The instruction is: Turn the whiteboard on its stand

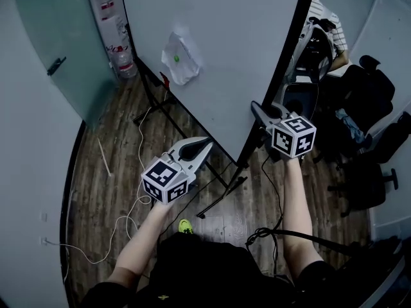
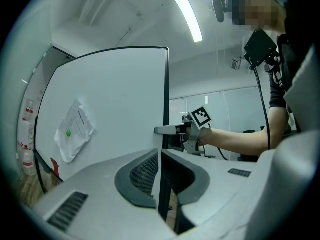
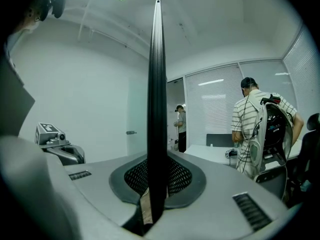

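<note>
The whiteboard (image 1: pixel 225 50) is large and white with a black frame, and it stands tilted on a black stand (image 1: pixel 221 194). A sheet of paper (image 1: pixel 180 58) is pinned to it by a green magnet. My left gripper (image 1: pixel 207 144) is shut on the board's black frame edge (image 2: pixel 165 109) low down, and the edge runs between its jaws (image 2: pixel 161 184). My right gripper (image 1: pixel 255 106) is shut on the same frame edge higher up. In the right gripper view the edge (image 3: pixel 157 84) rises straight out from between the pads (image 3: pixel 175 176).
A person in a striped shirt (image 1: pixel 324 18) stands behind the board by a desk, with black office chairs (image 1: pixel 366 108) at the right. Water bottles (image 1: pixel 122 59) sit by the glass wall at the back left. White cables (image 1: pixel 128 217) trail over the wooden floor.
</note>
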The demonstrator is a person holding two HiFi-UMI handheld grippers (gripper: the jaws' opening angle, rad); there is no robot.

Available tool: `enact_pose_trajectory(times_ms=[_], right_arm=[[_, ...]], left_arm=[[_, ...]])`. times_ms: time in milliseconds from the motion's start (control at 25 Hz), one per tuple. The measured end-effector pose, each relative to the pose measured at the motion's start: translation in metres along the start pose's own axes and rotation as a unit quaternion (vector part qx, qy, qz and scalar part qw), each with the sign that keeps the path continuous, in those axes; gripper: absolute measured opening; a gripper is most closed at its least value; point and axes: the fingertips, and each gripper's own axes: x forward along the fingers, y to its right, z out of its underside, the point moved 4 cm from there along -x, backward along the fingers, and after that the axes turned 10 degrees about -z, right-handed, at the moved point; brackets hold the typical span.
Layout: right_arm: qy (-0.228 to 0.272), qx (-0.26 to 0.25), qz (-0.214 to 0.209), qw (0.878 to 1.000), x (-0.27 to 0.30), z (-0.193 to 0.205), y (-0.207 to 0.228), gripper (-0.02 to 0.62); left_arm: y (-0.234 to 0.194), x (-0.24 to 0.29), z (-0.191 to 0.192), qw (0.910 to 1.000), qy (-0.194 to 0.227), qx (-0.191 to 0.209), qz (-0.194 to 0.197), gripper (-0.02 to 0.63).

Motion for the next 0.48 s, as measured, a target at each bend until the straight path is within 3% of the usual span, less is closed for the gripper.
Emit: enact_pose_trajectory(times_ms=[480], right_arm=[[-0.001,-0.002,0.005,1.000,-0.012,-0.007,-0.014,0.054]], left_arm=[[0.005,-0.024,-0.007,0.9999,0.010,-0.005,-0.007,0.032]])
